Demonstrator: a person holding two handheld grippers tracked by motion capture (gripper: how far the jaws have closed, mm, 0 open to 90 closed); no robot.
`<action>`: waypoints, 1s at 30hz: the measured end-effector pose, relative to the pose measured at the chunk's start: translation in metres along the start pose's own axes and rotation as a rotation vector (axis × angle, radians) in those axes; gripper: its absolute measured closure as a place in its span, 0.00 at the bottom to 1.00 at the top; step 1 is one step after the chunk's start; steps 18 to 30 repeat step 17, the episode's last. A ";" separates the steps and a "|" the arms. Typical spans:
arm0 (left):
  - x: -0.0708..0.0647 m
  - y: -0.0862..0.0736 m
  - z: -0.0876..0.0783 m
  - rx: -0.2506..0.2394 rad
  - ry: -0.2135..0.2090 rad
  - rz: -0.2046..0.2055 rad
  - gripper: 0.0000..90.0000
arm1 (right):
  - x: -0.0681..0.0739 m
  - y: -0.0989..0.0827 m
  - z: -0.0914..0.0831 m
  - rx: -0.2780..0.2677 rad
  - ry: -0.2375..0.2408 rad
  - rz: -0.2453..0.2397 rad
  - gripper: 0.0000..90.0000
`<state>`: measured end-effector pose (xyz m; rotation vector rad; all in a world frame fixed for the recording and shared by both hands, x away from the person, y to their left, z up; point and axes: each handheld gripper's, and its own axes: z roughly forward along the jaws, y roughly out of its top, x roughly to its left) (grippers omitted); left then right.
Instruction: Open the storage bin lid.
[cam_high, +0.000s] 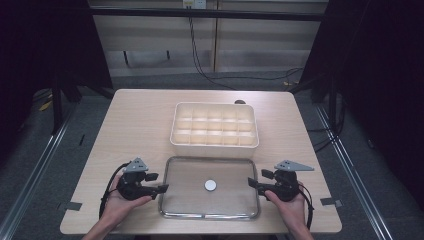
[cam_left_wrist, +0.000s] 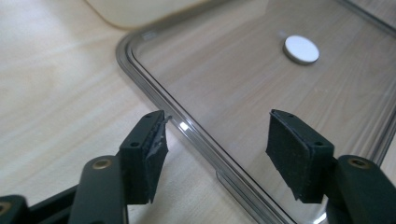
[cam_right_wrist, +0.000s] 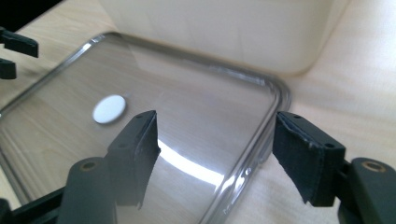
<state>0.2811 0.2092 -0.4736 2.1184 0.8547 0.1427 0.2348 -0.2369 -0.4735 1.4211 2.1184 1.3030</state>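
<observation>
1. A light wooden table (cam_high: 135, 120) carries a cream plastic organiser box with a grid of small compartments (cam_high: 215, 125) at its middle, toward the far side.
2. Just near of that box lies a flat clear plastic lid with rounded corners (cam_high: 230, 172), its far edge close to the box's near wall.
3. A small white round disc (cam_high: 210, 185) sits on the middle of the clear lid, well apart from both grippers.
4. The left gripper (cam_high: 161, 183) is held in the person's left hand (cam_high: 120, 202) at the lid's left edge; in the left gripper view its jaws are spread wide, with the lid's rim (cam_left_wrist: 187, 128) passing between them and nothing pinched.
5. The right gripper (cam_high: 254, 179) is held in the right hand (cam_high: 290, 205) at the lid's right edge; its jaws are likewise spread, straddling the lid's right rim (cam_right_wrist: 261, 140) without closing on it.
6. Black cables (cam_high: 200, 60) trail over the grey floor beyond the table's far edge, and dark curtains (cam_high: 380, 75) stand to either side.
</observation>
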 end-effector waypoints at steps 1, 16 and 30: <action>0.000 0.000 -0.003 -0.016 0.004 0.001 0.41 | 0.001 0.001 -0.003 -0.017 -0.002 -0.009 0.33; 0.003 -0.016 -0.042 -0.105 0.055 -0.052 0.35 | -0.008 0.002 -0.038 -0.128 -0.025 0.007 0.28; 0.005 -0.017 -0.042 -0.101 0.049 -0.069 0.35 | -0.009 0.001 -0.041 -0.131 -0.021 0.009 0.28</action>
